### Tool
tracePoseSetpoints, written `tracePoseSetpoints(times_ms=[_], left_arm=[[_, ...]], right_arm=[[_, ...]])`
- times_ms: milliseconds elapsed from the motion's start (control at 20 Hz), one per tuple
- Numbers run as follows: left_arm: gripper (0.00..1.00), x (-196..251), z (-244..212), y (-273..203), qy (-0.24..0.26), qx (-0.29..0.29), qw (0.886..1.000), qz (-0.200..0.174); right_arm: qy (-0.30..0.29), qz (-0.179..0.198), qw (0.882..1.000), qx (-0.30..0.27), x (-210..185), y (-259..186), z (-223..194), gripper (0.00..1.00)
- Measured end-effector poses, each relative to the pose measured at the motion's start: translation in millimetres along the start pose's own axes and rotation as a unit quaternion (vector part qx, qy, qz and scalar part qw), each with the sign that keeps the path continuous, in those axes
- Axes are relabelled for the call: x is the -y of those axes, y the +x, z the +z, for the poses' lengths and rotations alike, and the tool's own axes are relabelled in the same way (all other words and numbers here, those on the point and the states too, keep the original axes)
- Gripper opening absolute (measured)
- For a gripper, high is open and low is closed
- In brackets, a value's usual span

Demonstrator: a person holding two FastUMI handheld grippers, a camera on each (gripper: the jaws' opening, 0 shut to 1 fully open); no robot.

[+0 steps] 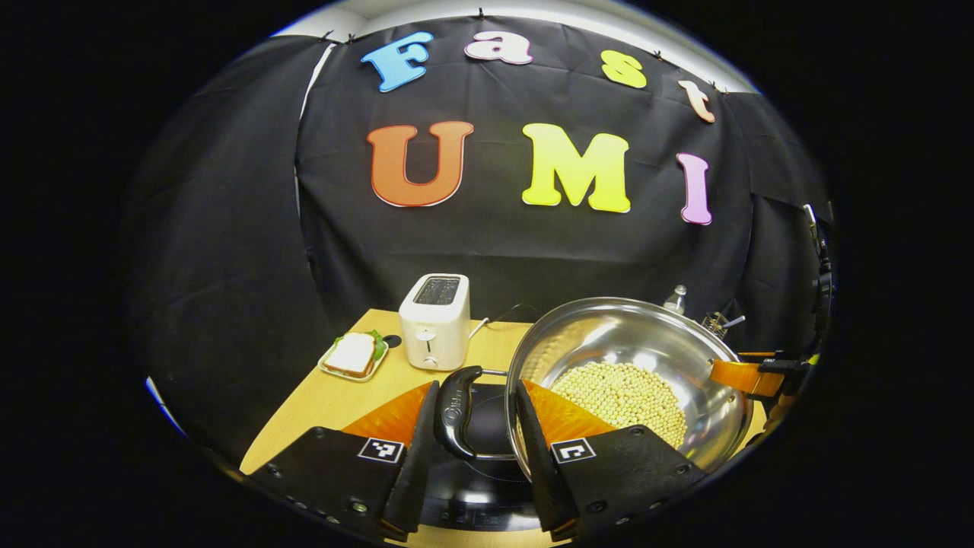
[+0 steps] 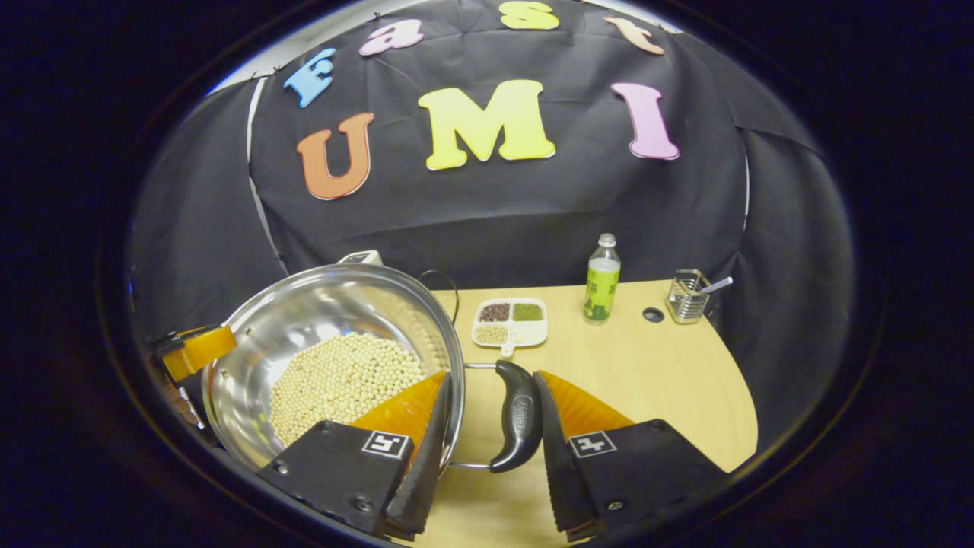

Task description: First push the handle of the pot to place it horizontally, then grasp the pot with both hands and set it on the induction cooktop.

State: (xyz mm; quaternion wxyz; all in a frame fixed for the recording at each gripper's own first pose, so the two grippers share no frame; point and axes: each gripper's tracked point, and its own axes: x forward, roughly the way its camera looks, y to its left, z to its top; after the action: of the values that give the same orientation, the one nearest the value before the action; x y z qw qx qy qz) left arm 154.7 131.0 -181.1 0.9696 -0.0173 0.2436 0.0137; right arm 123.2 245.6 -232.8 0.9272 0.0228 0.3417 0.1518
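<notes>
A steel pot point(image 1: 624, 335) point(image 2: 319, 304) holds a bed of pale beans point(image 1: 624, 396) point(image 2: 335, 380). It has a black side handle point(image 1: 456, 418) point(image 2: 517, 418) at each end, lying level. My left gripper point(image 1: 478, 390) is shut on the pot, one finger outside its handle and the other over the rim inside. My right gripper point(image 2: 491, 377) grips the opposite handle and rim the same way. The black induction cooktop point(image 1: 479, 487) lies right under the left handle. Each gripper also shows across the pot from the other: right gripper point(image 1: 749, 377), left gripper point(image 2: 194, 350).
On the wooden table point(image 2: 647, 373), a white toaster point(image 1: 435, 320) and a plate with a sandwich point(image 1: 354, 356) stand at the back left. A divided tray of grains point(image 2: 510, 323), a green bottle point(image 2: 602, 280) and a wire holder point(image 2: 689, 297) stand at the back right.
</notes>
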Motion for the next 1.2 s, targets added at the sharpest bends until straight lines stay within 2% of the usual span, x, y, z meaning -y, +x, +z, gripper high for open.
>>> tracePoseSetpoints(times_ms=[200,600,1200], left_arm=[[0.55,-20.5,-15.4,12.6,-0.009,-0.012,1.000,0.012],[0.55,-41.7,-65.5,51.3,-0.020,-0.060,0.998,0.021],[0.56,-60.5,-107.5,109.7,-0.034,-0.091,0.995,0.023]], right_arm=[[-0.002,0.005,1.000,-0.017,-18.0,23.1,-16.3,0.61],[-0.015,-0.009,0.999,-0.047,-32.4,71.7,-51.3,0.62],[-0.024,-0.021,0.999,-0.044,-41.4,133.7,-73.7,0.62]])
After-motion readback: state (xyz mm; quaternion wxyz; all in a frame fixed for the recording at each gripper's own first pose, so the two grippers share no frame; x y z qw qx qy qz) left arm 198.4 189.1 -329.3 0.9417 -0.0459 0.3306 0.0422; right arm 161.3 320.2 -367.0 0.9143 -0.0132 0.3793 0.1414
